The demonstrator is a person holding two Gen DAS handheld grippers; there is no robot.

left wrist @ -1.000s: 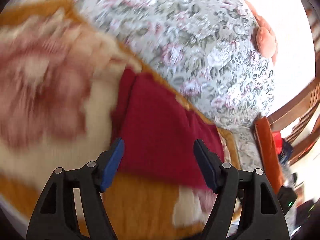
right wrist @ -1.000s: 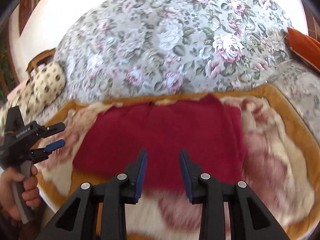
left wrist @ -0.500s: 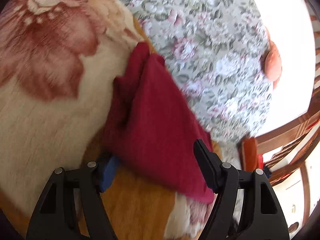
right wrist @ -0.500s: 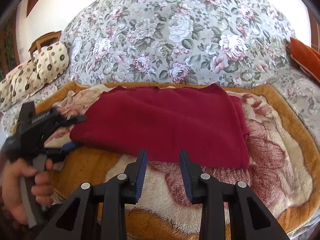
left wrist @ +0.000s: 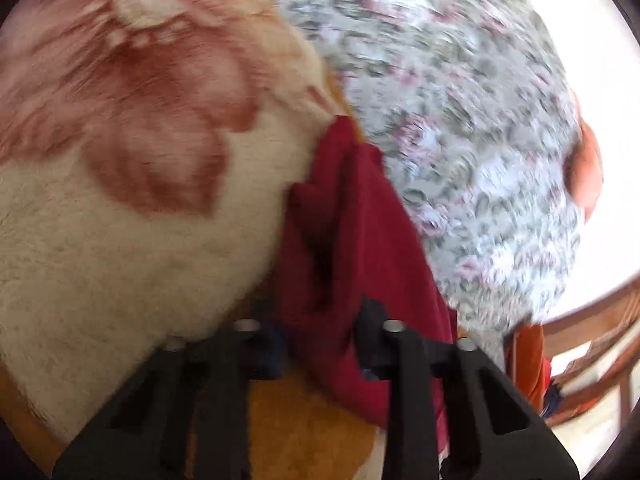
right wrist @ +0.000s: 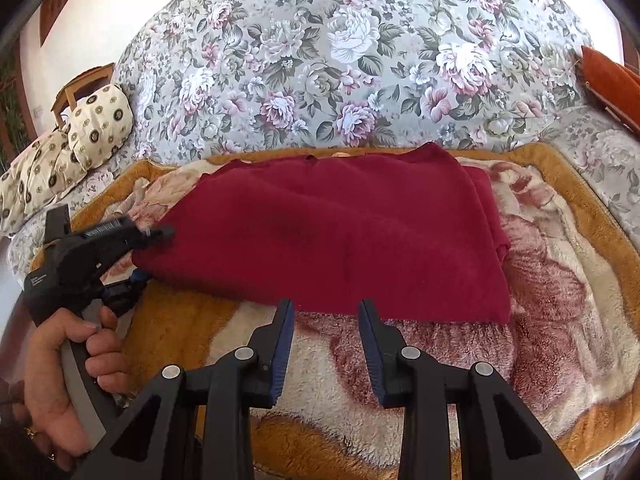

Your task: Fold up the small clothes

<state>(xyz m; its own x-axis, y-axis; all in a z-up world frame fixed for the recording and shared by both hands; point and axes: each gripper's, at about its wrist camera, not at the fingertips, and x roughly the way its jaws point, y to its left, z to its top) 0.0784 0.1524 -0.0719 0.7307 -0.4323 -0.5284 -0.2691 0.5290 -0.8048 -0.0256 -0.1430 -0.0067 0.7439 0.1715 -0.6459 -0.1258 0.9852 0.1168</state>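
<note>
Right wrist view: right hand-held gripper [right wrist: 326, 336] hovers partly open and empty, just short of the near hem of the red garment [right wrist: 340, 232], which lies flat on the plush floral blanket [right wrist: 560, 300] ahead of it. Left hand-held gripper [right wrist: 150, 256] sits at the garment's left edge, one finger above the cloth and one below; left wrist view shows its fingers [left wrist: 370, 316] closed on that edge. Floral sofa back [right wrist: 340, 60] rises beyond.

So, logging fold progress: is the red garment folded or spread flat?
Folded: the red garment lies as a compact rectangle with stacked layers showing along its right edge.
</note>
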